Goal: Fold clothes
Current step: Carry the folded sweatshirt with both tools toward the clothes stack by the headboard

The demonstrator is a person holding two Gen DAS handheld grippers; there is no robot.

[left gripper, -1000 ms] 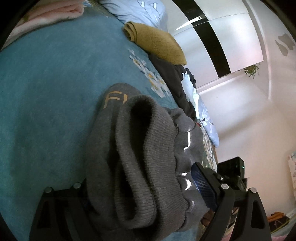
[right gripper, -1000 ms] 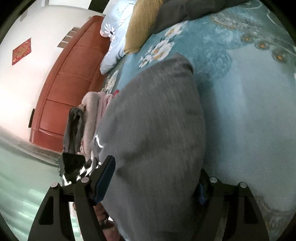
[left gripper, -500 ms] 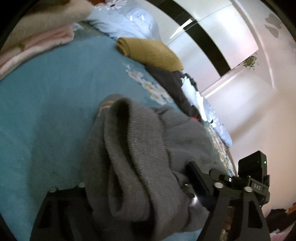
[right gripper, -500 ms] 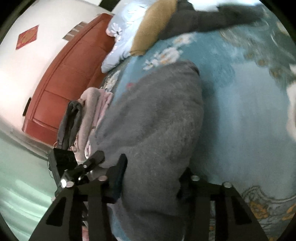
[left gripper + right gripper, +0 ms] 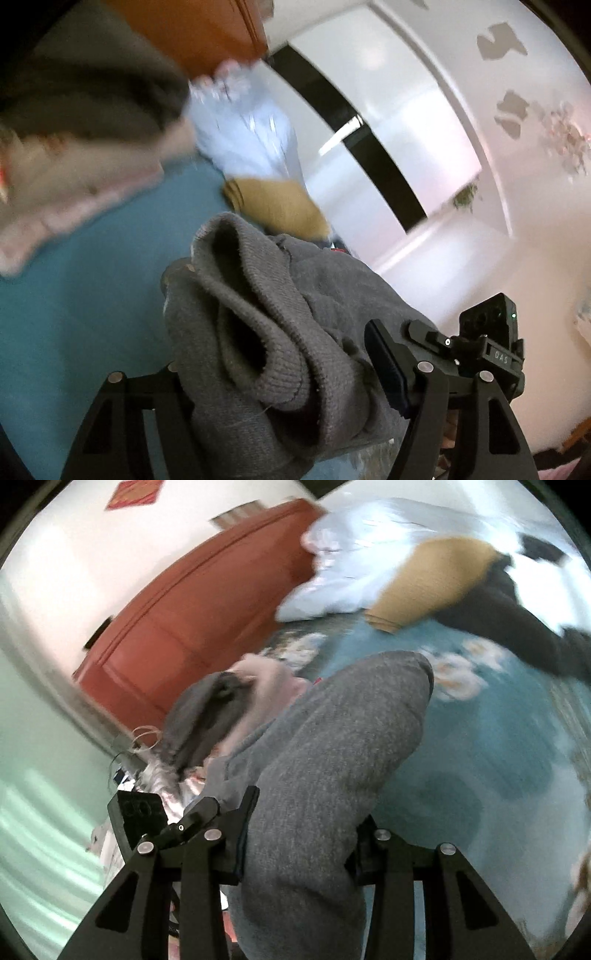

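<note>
Left claw: clamped on the ribbed end of the grey sweatshirt; the bunched cloth fills the gap between the two black fingers.
Right claw: its jaws are closing on the smooth grey part of the same garment, and the cloth is pressed between them.
Grey sweatshirt: held by both claws above the teal bed cover, with folds hanging over the fingers.
Behind, on the bed: a mustard folded cloth, a pale blue pillow, and a dark garment are seen.
Left side: a pink and grey stack of clothes, blurred.
Background: a red-brown headboard.
</note>
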